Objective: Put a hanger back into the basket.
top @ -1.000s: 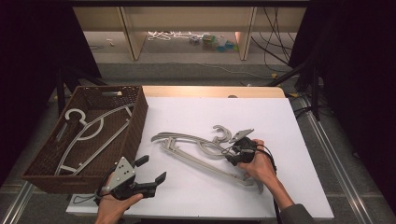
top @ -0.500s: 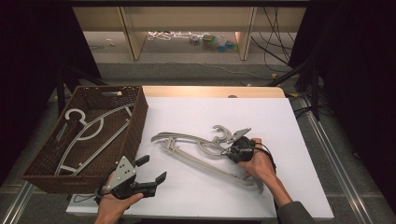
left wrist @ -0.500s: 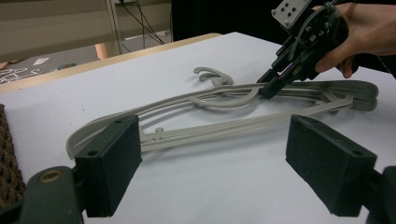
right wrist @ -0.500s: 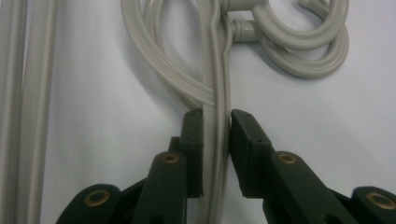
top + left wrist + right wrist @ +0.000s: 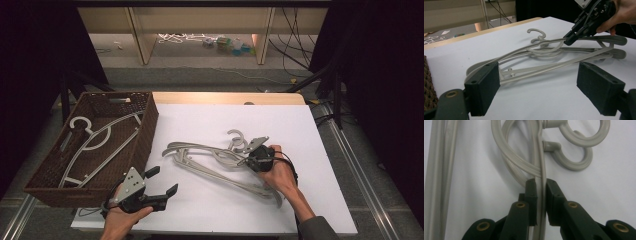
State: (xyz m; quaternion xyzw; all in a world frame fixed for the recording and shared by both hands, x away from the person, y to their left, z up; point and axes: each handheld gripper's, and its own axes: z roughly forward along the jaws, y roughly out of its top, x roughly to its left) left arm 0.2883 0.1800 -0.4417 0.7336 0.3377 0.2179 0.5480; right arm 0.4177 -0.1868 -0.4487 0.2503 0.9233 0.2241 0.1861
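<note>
Right gripper (image 5: 541, 185) just closed, clamped on top hanger (image 5: 210, 152) bar near hooks; grasp step. Next: lift clear toward wicker basket (image 5: 145, 132). Left gripper (image 5: 162, 182) jaws apart, idle beside basket.

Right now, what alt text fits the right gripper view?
The right gripper, its jaws having just closed, pinches a thin grey bar of a plastic hanger lying on the white table. Two hanger hooks curl just beyond.
</note>
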